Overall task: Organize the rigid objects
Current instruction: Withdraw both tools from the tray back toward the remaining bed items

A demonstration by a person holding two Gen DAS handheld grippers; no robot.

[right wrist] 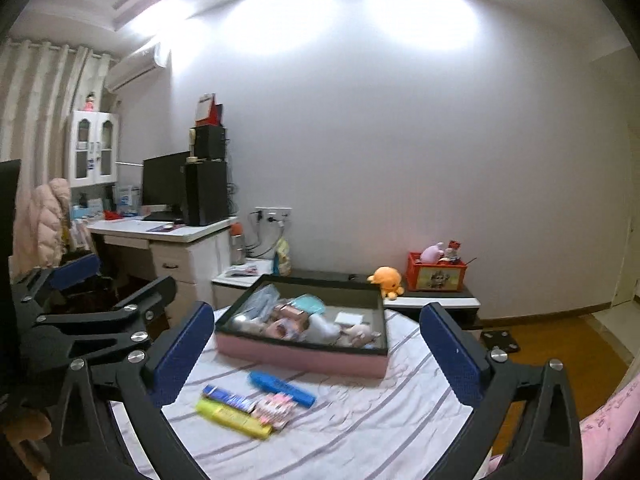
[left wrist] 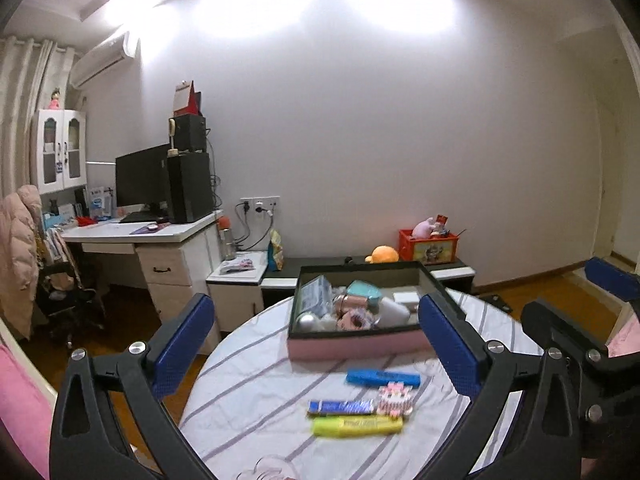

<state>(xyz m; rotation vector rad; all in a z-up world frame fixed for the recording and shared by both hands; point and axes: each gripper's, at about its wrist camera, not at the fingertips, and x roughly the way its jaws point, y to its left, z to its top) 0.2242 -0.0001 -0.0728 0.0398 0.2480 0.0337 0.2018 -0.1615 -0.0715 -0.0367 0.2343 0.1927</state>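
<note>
A pink box (left wrist: 356, 346) with a dark inside stands on the round striped table (left wrist: 248, 392) and holds several small items. In front of it lie a blue marker (left wrist: 382, 378), a dark blue bar (left wrist: 340, 407), a pink block figure (left wrist: 395, 399) and a yellow highlighter (left wrist: 357, 426). My left gripper (left wrist: 320, 344) is open and empty above the table's near side. In the right wrist view the box (right wrist: 300, 354), blue marker (right wrist: 282, 389), yellow highlighter (right wrist: 232, 418) and pink figure (right wrist: 274, 407) show. My right gripper (right wrist: 316, 354) is open and empty. The left gripper shows at left (right wrist: 80, 300).
A white desk (left wrist: 160, 236) with a monitor and speakers stands at the back left, with a chair and a pink coat. A low cabinet (left wrist: 448, 270) behind the table carries a red crate (left wrist: 428, 246) and an orange plush (left wrist: 384, 255). Pink bedding (right wrist: 600, 420) lies at the right.
</note>
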